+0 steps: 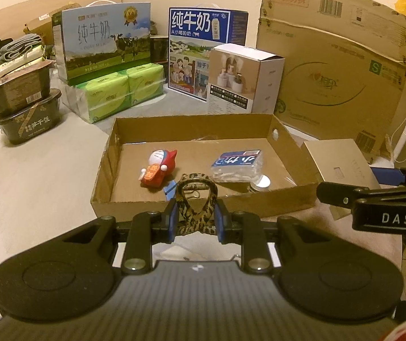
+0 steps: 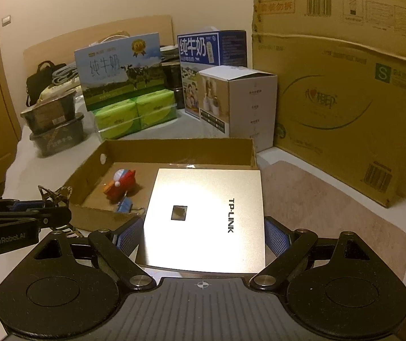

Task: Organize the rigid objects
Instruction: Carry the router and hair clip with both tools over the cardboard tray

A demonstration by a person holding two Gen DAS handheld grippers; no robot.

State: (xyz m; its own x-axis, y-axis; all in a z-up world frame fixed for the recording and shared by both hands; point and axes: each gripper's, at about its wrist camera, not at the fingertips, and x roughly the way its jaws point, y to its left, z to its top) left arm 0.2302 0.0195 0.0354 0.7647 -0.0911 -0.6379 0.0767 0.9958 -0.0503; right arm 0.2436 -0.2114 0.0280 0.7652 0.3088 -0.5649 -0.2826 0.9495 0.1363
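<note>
My left gripper [image 1: 196, 221] is shut on a leopard-print hair claw clip [image 1: 196, 199], held just short of the near wall of a shallow cardboard tray [image 1: 191, 125]. Inside the tray lie a red and white toy figure [image 1: 159, 167], a clear packet with a blue label [image 1: 238, 164], a small white-capped jar [image 1: 261, 184] and a blue binder clip [image 1: 169, 190]. My right gripper [image 2: 200, 231] is shut on a flat gold TP-LINK box [image 2: 205, 218], its blue pads against both sides. The box hangs over the tray's near right corner [image 2: 252, 153] and hides that part.
Behind the tray stand milk cartons [image 1: 106, 42], green tissue packs [image 1: 123, 91], a white product box [image 1: 245, 79] and a large brown carton [image 1: 336, 71]. Two stacked dark food tubs [image 1: 24, 102] sit at the left. A beige mat [image 2: 330, 207] lies right of the tray.
</note>
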